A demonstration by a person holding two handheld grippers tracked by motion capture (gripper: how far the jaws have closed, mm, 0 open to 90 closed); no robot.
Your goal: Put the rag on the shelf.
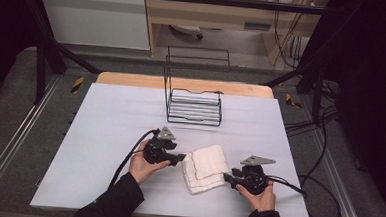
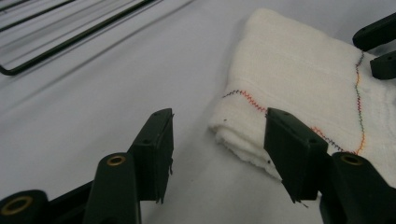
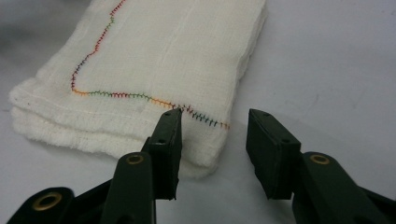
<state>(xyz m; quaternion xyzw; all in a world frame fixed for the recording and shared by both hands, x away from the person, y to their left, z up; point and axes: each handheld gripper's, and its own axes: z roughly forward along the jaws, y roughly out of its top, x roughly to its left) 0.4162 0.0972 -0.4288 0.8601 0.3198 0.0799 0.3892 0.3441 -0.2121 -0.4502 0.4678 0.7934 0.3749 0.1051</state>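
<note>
A folded white towel (image 1: 205, 166) with multicoloured stitching lies on the white table cover (image 1: 109, 134), near the front. My left gripper (image 1: 179, 159) is at the towel's left edge, open. In the left gripper view the towel (image 2: 299, 79) has one corner reaching into the gap of my left gripper (image 2: 219, 135), and the right-hand jaw stands in front of the cloth. My right gripper (image 1: 226, 178) is open at the towel's front right corner. In the right gripper view, that towel (image 3: 163, 60) corner lies in the gap of my right gripper (image 3: 215, 128).
A black wire rack (image 1: 194, 96) stands at the back centre of the table; its bars (image 2: 70, 37) appear in the left gripper view. Cables (image 1: 321, 195) trail off the right side. Bare cover lies left and right of the towel.
</note>
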